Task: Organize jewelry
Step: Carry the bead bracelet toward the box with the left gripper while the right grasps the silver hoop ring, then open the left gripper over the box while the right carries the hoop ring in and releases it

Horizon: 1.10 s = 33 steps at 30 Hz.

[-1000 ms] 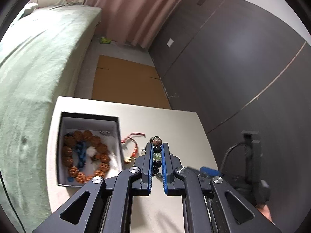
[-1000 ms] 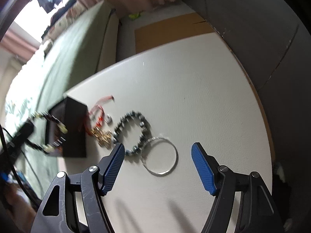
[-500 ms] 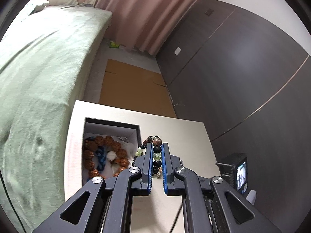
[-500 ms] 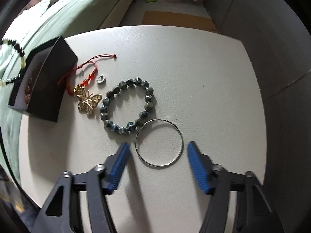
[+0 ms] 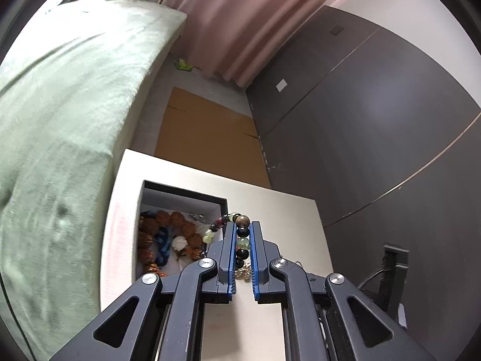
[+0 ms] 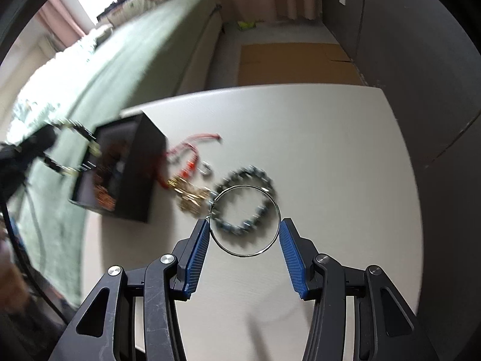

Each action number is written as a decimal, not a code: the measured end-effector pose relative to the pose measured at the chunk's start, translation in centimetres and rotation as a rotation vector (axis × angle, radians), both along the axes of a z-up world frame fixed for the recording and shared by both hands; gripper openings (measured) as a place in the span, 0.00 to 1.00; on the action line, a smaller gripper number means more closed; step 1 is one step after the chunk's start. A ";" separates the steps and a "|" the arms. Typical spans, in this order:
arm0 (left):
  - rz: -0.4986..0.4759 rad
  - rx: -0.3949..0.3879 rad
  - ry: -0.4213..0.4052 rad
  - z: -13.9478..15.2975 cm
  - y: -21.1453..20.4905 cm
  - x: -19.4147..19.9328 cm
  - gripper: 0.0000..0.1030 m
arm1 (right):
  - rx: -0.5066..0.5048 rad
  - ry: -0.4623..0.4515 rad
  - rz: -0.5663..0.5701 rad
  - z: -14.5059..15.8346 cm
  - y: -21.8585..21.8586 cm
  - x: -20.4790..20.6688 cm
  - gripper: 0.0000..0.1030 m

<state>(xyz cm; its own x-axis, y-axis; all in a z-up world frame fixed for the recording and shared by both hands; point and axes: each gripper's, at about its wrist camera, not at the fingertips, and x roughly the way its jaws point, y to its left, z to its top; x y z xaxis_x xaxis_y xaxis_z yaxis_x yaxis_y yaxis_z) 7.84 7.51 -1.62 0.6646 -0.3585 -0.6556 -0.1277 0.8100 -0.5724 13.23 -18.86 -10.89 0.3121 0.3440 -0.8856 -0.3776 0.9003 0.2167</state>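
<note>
My left gripper [image 5: 243,224] is shut on a bracelet of mixed dark, green and brown beads [image 5: 242,242], held just above the right wall of the open black box [image 5: 183,194]. Brown bead strands and a blue piece lie inside the box. My right gripper [image 6: 245,222] is shut on a thin silver hoop [image 6: 240,254], whose sides touch both blue pads, lifted clear of the white table [image 6: 330,150]. Under the hoop lies a grey bead bracelet [image 6: 258,171]. The right wrist view shows the box [image 6: 141,174] at the left, with the mixed-bead bracelet [image 6: 75,129] hanging over it.
Beside the box lie a red cord bracelet [image 6: 186,153], a gold butterfly piece [image 6: 191,200] and a small silver ring [image 6: 206,170]. A green-covered bed [image 5: 60,105] runs along the table's left side. Dark cabinet doors [image 5: 375,120] stand to the right; cardboard [image 5: 204,132] lies on the floor beyond.
The right gripper's jaws came in on the silver hoop and lifted it off the table. The left gripper carried the bead bracelet leftward to the box's right wall.
</note>
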 end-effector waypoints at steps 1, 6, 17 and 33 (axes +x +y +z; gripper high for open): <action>-0.003 0.002 0.004 -0.2 -0.2 0.2 0.08 | 0.016 0.000 -0.002 0.2 0.1 0.0 0.48; 0.030 0.049 0.102 -1.5 0.1 1.2 0.16 | 0.074 -0.001 -0.009 0.6 1.4 -0.3 0.48; 0.153 0.024 0.061 -0.7 3.5 -0.5 0.68 | 0.294 -0.045 -0.019 2.3 4.6 -0.6 0.48; 0.255 -0.016 0.037 0.3 8.2 -2.3 0.68 | 0.447 0.001 0.046 1.7 11.1 0.5 0.57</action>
<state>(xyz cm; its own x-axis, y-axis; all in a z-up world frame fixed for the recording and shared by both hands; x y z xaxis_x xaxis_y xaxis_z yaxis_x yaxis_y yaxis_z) 5.57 15.73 -1.32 0.7105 -0.1922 -0.6769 -0.3482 0.7399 -0.5756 13.72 -7.75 -9.20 0.2867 0.7066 -0.6470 -0.4149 0.7003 0.5809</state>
